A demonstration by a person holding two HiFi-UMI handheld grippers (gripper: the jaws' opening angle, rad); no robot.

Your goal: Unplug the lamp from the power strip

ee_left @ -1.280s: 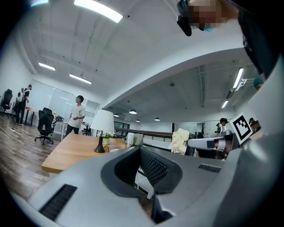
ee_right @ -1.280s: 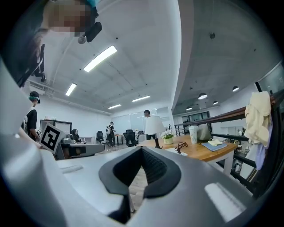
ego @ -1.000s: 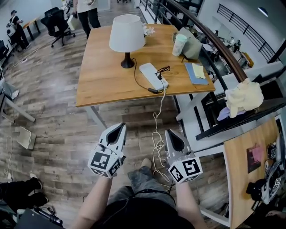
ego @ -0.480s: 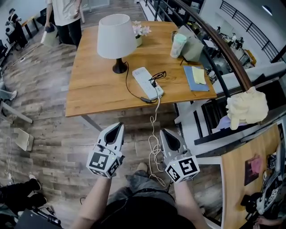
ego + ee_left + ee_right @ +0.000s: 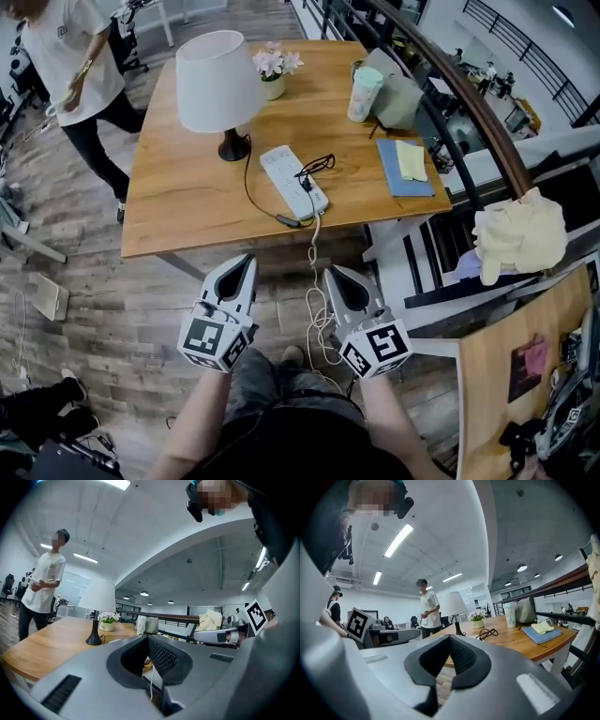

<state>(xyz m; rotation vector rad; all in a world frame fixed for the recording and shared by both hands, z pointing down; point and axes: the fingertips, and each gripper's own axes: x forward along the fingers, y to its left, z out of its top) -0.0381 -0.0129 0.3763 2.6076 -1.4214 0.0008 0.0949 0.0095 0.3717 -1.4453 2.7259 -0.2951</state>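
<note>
Two tools are hovering short of a table (image 5: 178,220) with a lamp (image 5: 217,80) and power strip (image 5: 292,180).
The left tool (image 5: 246,261) and right tool (image 5: 330,272) are both empty, jaws together. The power strip is lying ahead, slanting away leftward; its near end, where the lamp's black cord (image 5: 247,187) appears to be plugging in, is closer to the right tool.

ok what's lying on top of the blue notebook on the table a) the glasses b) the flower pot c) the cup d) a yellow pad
d, a yellow pad lies on the blue notebook, while the glasses rest over by the power strip.
</note>
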